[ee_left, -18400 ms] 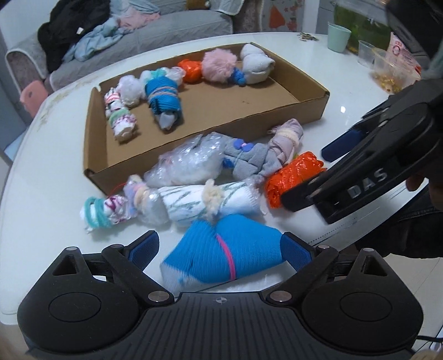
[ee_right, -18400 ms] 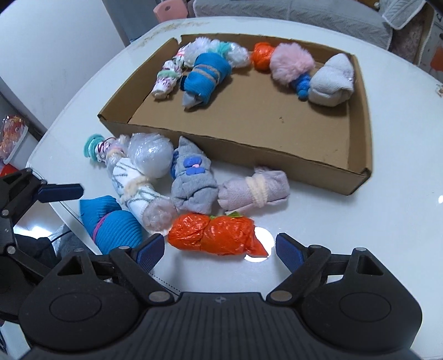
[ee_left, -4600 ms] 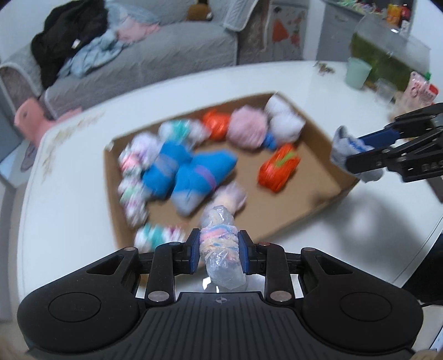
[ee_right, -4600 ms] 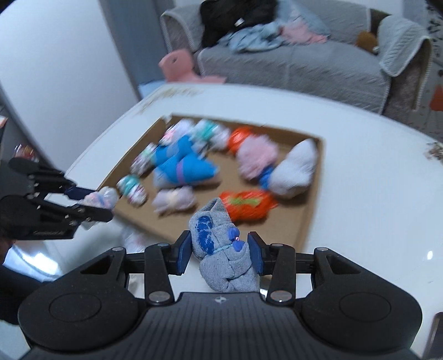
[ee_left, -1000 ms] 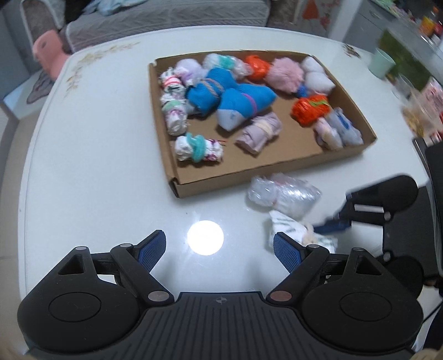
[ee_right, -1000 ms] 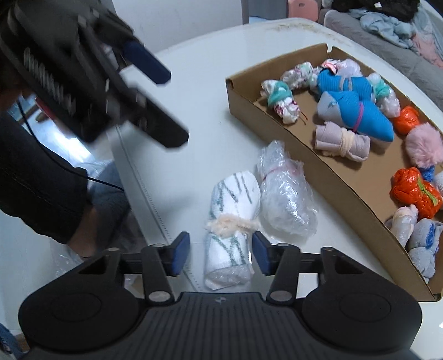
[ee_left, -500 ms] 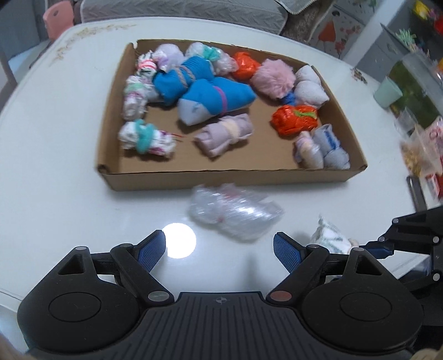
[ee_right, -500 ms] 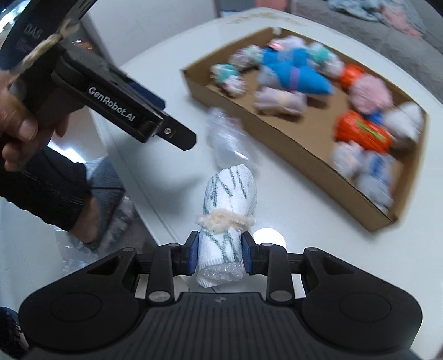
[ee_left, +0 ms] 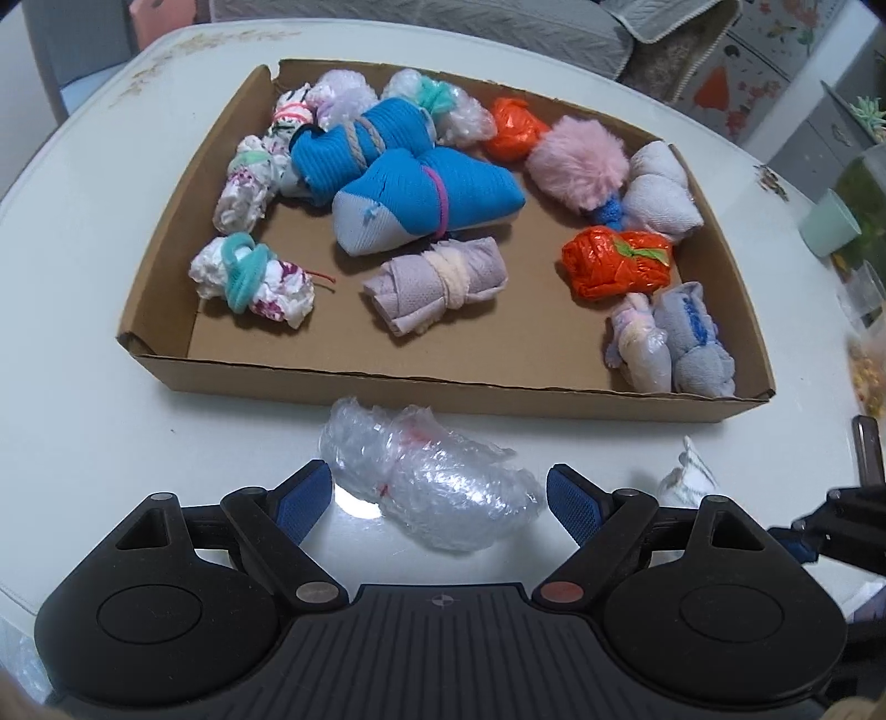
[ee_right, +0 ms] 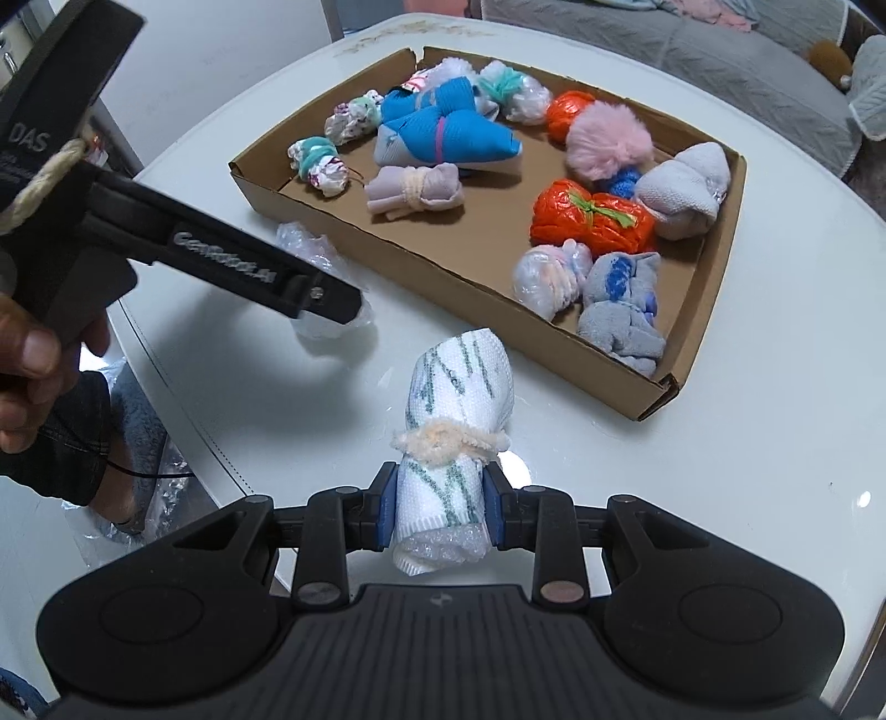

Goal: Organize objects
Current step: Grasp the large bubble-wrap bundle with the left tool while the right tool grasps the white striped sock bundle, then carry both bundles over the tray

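A shallow cardboard box (ee_left: 166, 266) (ee_right: 714, 232) on the white table holds several tied bundles: blue (ee_left: 426, 194), lilac (ee_left: 437, 282), orange (ee_left: 614, 266), pink fluffy (ee_left: 578, 158), grey. A clear bubble-wrap bundle (ee_left: 437, 482) lies on the table in front of the box, between the wide-apart blue pads of my left gripper (ee_left: 440, 501), which stands open around it without touching. My right gripper (ee_right: 441, 512) is shut on a white roll with grey-green stripes (ee_right: 454, 410), tied with a cream fuzzy band. The left gripper's body (ee_right: 183, 243) crosses the right wrist view, hiding most of the bubble-wrap bundle (ee_right: 310, 246).
A mint cup (ee_left: 830, 224) and snack packets stand at the table's right side. A grey sofa (ee_right: 692, 39) lies beyond the table. A person's hand (ee_right: 39, 354) and dark sleeve hold the left gripper near the table's left edge.
My left gripper has come down and closer over the bubble-wrap bundle, which now sits between its pads. My right gripper closed on the striped white roll and carried it to the right.
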`<state>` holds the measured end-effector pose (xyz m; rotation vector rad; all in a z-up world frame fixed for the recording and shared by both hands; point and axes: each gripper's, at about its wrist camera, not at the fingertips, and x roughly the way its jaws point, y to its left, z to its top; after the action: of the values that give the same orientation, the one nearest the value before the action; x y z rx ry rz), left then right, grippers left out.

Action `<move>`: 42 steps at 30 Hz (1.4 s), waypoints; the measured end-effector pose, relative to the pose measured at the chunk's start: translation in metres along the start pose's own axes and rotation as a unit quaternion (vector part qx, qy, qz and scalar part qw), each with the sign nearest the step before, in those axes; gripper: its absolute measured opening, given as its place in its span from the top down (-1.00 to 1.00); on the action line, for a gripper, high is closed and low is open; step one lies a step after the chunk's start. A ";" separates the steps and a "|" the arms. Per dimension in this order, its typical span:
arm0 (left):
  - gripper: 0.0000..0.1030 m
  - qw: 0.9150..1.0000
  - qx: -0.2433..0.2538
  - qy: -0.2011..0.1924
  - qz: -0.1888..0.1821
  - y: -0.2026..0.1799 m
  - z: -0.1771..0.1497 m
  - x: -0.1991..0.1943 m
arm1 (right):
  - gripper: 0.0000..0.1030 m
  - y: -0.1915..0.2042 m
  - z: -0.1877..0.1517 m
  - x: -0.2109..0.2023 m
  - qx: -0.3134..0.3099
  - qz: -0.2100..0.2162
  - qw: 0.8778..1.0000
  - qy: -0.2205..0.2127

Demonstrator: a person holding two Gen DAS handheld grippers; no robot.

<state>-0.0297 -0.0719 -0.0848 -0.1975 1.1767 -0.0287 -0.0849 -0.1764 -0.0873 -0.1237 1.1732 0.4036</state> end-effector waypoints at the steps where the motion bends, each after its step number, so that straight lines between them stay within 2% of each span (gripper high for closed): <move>1: -0.71 1.000 0.000 0.002 0.000 -0.001 0.000 0.003 | 0.46 0.000 -0.001 -0.001 -0.002 0.000 1.000 0.001; 4: -0.70 1.000 -0.009 0.004 0.000 -0.003 0.000 0.008 | 0.46 -0.001 0.001 -0.002 -0.002 0.002 1.000 0.000; 10: -0.66 0.999 0.003 -0.019 0.029 -0.011 -0.004 0.010 | 0.46 -0.005 0.004 -0.003 0.003 0.005 1.000 -0.003; 16: -0.55 0.999 0.010 -0.029 0.021 -0.007 -0.007 0.006 | 0.45 -0.006 0.005 -0.002 0.003 0.006 1.000 -0.003; 19: -0.29 0.999 0.017 -0.034 0.018 -0.001 -0.009 0.003 | 0.45 -0.004 0.005 0.000 0.003 0.009 1.000 -0.002; 20: -0.15 0.999 0.018 -0.036 0.019 0.002 -0.009 0.001 | 0.45 -0.004 0.006 0.000 0.003 0.011 1.000 -0.002; 24: 0.00 0.999 0.012 -0.030 0.007 0.014 -0.011 -0.003 | 0.45 -0.001 0.007 0.004 0.003 0.015 1.000 0.001; 31: -0.05 0.999 0.033 -0.034 0.004 0.021 -0.017 -0.007 | 0.45 0.004 0.010 0.008 -0.003 0.019 1.000 0.005; 32: -0.10 0.999 0.029 -0.033 0.005 0.022 -0.018 -0.007 | 0.45 0.004 0.011 0.010 -0.004 0.020 1.000 0.007; 35: -0.48 0.999 0.019 -0.031 0.014 0.023 -0.019 -0.008 | 0.45 0.005 0.010 0.013 -0.007 0.019 1.000 0.009; 38: -0.34 0.999 0.023 -0.030 0.018 0.025 -0.021 -0.007 | 0.45 0.005 0.010 0.016 -0.007 0.019 1.000 0.009; 39: -0.16 0.999 0.024 -0.032 0.019 0.025 -0.021 -0.008 | 0.45 0.004 0.010 0.017 -0.007 0.019 1.000 0.009; 42: 0.12 0.999 0.025 -0.031 0.021 0.024 -0.020 -0.009 | 0.45 0.004 0.009 0.018 -0.007 0.020 1.000 0.007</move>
<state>-0.0535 -0.0500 -0.0879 -0.1289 1.1171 -0.0137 -0.0728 -0.1654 -0.0996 -0.1145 1.1890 0.4471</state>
